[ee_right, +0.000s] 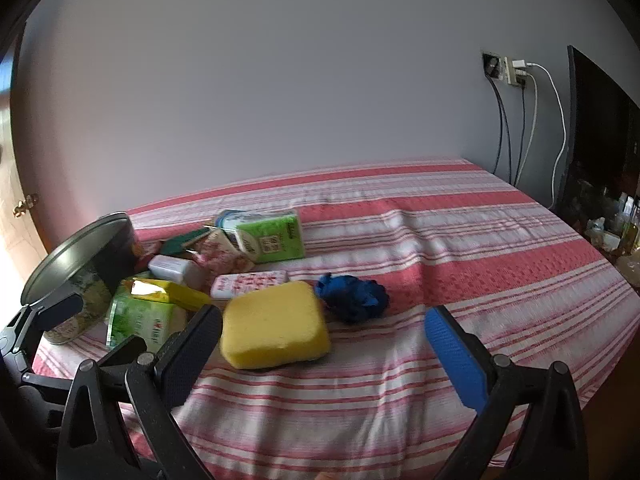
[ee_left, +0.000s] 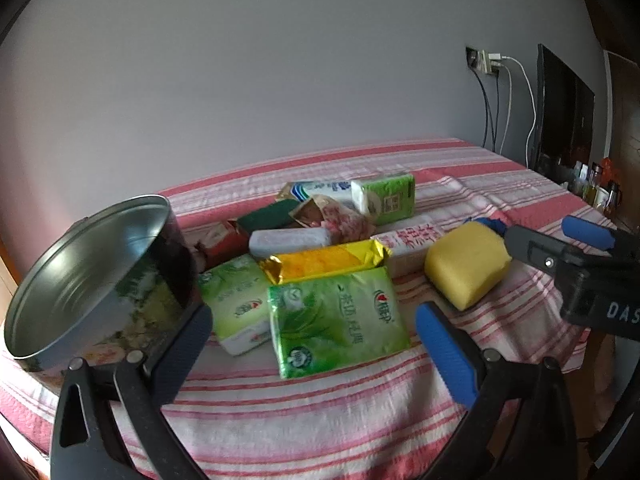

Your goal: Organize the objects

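On the red-and-white striped cloth [ee_left: 320, 408] covering the tabletop, a heap of small packs lies beside a round metal tin [ee_left: 92, 276] that is tipped on its side, its open mouth facing up and to the left. Nearest the left tool [ee_left: 316, 344] is a green tissue pack [ee_left: 336, 320], lying flat with its long axis running away from the camera and slightly leftward; its printed Chinese characters read sideways and a red heart logo shows near the far end. That pack sits between the left tool's spread fingers, just ahead of them, and nothing is gripped. A second green pack [ee_left: 236, 304] lies to its left, against the tin, and a gold-yellow foil packet [ee_left: 324, 260] rests across the far ends of both. Behind these stand a green-and-white carton [ee_left: 386, 198] and a white pack with red characters [ee_left: 408, 236] (too blurred to read).

A yellow sponge [ee_right: 274, 326] lies flat just ahead of the right tool [ee_right: 324, 344], close to its black left finger, with a crumpled blue item [ee_right: 354, 296] touching its far corner. The right tool is likewise spread wide and holds nothing; its body shows the letters "DAS" in the left wrist view.
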`<action>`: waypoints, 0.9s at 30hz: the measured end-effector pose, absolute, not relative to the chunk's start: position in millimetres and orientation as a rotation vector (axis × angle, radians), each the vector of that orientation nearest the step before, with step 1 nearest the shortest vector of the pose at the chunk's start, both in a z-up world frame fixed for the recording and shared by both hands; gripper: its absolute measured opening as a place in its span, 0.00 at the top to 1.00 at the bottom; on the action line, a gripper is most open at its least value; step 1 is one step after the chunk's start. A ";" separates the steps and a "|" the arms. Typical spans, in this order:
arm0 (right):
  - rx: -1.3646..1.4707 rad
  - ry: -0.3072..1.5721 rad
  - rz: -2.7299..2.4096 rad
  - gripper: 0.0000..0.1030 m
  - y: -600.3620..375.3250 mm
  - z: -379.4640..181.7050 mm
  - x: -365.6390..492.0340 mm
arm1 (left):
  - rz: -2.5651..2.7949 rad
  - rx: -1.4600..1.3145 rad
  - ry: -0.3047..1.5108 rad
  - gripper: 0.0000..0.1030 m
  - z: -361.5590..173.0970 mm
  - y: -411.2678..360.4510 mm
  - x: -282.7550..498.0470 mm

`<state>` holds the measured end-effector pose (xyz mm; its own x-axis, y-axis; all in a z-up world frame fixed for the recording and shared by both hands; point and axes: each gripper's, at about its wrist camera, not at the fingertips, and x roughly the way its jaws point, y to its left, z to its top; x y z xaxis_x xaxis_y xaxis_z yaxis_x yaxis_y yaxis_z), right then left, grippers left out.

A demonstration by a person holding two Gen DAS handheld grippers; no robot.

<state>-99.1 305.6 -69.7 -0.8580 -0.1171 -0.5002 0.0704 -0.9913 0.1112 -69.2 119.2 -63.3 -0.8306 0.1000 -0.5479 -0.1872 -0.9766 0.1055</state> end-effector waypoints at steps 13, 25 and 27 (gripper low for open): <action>0.781 -0.014 -2.915 0.01 292.4 -80.6 -104.1 | 2.800 -0.885 0.108 0.27 -76.7 109.0 -82.1; 0.779 0.095 -2.896 0.01 271.1 -88.4 -108.0 | 2.846 -0.862 0.105 0.12 -75.3 99.4 -81.5; 0.777 0.090 -2.893 0.01 271.9 -89.1 -106.7 | 2.867 -0.864 0.100 0.06 -76.1 96.8 -84.4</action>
